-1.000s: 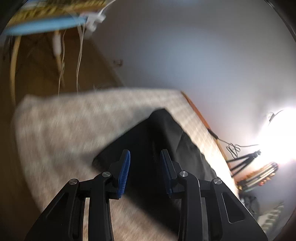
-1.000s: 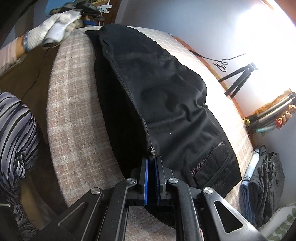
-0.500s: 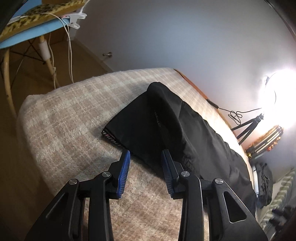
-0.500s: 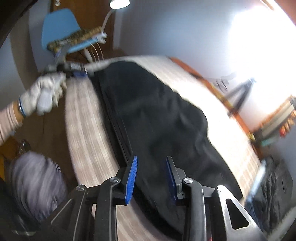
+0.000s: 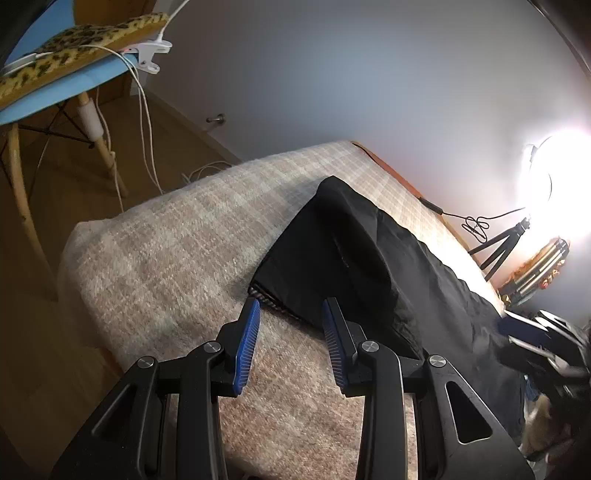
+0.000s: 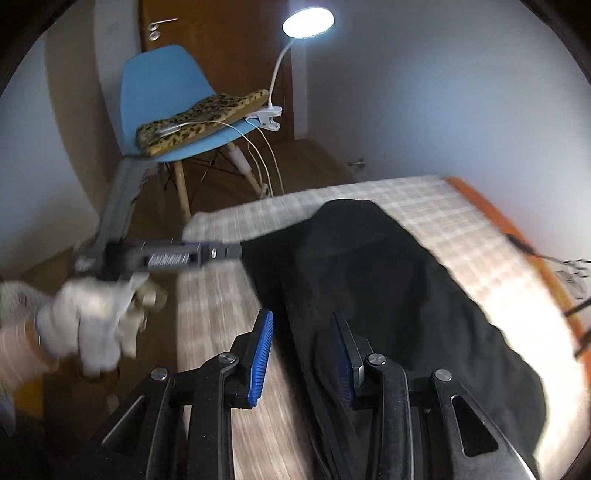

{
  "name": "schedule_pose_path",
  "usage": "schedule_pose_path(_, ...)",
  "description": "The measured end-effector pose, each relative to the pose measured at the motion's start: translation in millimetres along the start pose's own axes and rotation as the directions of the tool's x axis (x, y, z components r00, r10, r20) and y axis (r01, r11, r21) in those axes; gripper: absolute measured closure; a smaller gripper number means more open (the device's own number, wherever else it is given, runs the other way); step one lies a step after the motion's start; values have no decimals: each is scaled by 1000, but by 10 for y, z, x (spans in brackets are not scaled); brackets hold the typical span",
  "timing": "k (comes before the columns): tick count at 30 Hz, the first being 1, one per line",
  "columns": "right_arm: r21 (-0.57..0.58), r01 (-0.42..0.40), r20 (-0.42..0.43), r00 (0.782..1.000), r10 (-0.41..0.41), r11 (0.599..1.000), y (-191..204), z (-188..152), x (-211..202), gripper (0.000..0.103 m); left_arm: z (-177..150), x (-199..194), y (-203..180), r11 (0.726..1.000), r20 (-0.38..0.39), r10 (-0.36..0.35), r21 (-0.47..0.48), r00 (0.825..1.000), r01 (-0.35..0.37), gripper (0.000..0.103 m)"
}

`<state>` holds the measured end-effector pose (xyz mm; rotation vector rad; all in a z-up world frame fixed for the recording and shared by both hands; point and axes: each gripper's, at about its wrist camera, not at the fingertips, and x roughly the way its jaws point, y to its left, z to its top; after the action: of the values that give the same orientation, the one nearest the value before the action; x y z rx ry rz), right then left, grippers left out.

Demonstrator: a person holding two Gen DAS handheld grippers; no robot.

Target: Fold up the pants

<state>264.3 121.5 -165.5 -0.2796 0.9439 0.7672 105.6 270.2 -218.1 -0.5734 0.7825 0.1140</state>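
**A:** What surface is this, and where are the pants?

**B:** A bed covered by a beige checked blanket point(image 5: 177, 258). Black pants point(image 5: 354, 258) lie lengthwise on it, running from the centre toward 4 o'clock in the left wrist view, with one end nearest the left gripper point(image 5: 290, 314).

**A:** Are the grippers holding anything?

**B:** No. The left gripper's blue-padded jaws stand wide apart at the pants' near edge. The right gripper point(image 6: 303, 328) is also spread wide, over the long side of the pants; the view is blurred.

**A:** And the room?

**B:** Pale walls and a wooden floor point(image 5: 55, 206). At 11 o'clock in the right wrist view stands a blue chair point(image 6: 155, 88) with a leopard-print cushion point(image 6: 199, 118); a white clip lamp point(image 6: 308, 22) is clamped to it. A wooden door point(image 6: 221, 48) stands behind. A very bright light point(image 5: 561, 166) glares at 3 o'clock in the left view, a small tripod point(image 5: 502, 243) beneath it.
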Motion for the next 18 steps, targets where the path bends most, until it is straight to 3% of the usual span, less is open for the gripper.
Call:
schedule_pose_path(8,35,23,-32,999,-21,999,7,425,848,75,4,65,32,1000,-12,-30,-7,999,30,70)
schedule_pose_path(11,22,39,-58,998,-38,999,-18,502,1031,84,19,122,24,999,-20,-39,-11,999,39,70)
schedule_pose_path(13,25,61,-94,994,-58,998,-97,501,1137,99,35,150,14,999,-23,-43,-10,999,43,69)
schedule_pose_path(15,67,69,-120,991,-61,995,-258,473,1189,103,61,188,-4,998,-28,-62,-19,998,61,62)
schedule_pose_path(18,221,25,-101,995,-2,975,-597,393,1172,103,108,240,-65,996,-30,-86,-28,996,85,49)
